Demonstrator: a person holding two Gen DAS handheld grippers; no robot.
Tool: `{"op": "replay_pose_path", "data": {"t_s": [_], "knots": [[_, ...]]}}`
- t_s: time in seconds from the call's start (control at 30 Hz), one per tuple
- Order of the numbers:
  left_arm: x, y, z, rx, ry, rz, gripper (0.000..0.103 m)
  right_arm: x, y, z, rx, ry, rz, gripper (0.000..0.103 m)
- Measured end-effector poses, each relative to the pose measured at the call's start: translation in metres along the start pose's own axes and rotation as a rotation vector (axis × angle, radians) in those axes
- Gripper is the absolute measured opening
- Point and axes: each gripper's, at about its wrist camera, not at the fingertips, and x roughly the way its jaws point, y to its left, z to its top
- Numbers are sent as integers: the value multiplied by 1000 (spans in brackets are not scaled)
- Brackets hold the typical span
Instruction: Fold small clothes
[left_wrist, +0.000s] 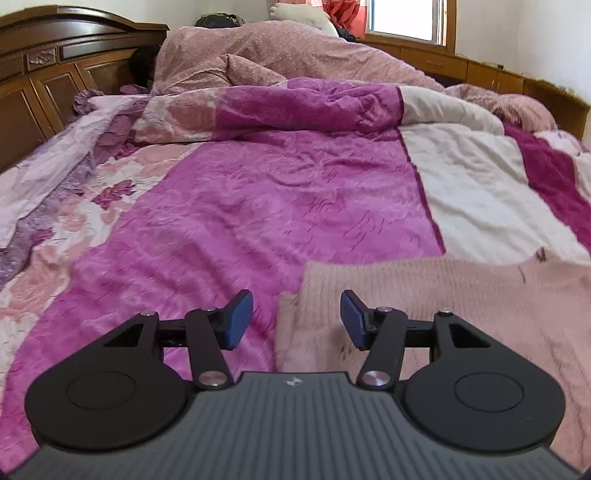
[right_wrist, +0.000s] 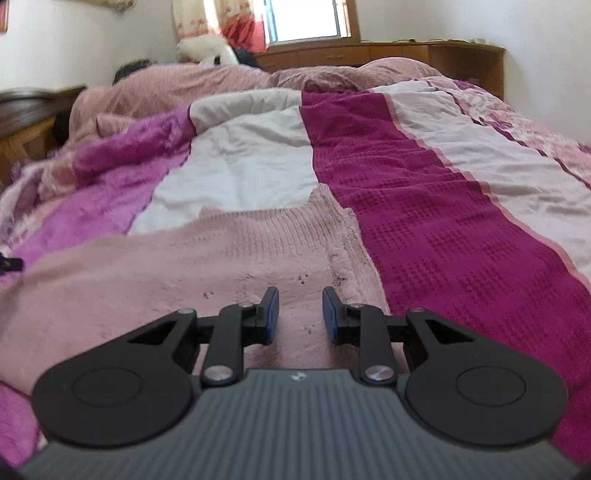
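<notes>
A pale pink knitted garment (left_wrist: 443, 306) lies flat on the bed; in the left wrist view it fills the lower right, with its left edge between the fingers. My left gripper (left_wrist: 296, 319) is open and empty, low over that edge. In the right wrist view the garment (right_wrist: 184, 266) spreads across the lower left and middle. My right gripper (right_wrist: 300, 315) is open and empty, just above the garment near its right side. The garment's near part is hidden under both grippers.
The bed carries a magenta, white and floral patchwork quilt (left_wrist: 258, 206), also in the right wrist view (right_wrist: 443, 206). A heaped pink duvet (left_wrist: 280, 51) lies at the far end. A dark wooden headboard (left_wrist: 48, 62) stands far left, wooden cabinets (right_wrist: 388, 51) under the window.
</notes>
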Motion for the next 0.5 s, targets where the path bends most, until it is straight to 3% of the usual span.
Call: {"op": "replay_pose_path", "data": {"t_s": [0.2, 0.33, 0.4, 0.5], "knots": [[41, -5, 3, -27, 79, -70, 59, 0, 1, -11, -11, 17, 14, 28], [55, -17, -2, 62, 44, 46, 49, 3, -1, -14, 2, 14, 21, 28], [62, -22, -5, 124, 18, 162, 45, 4, -3, -15, 13, 14, 24, 28], [63, -16, -5, 98, 18, 155, 45, 3, -3, -15, 15, 14, 26, 28]]}}
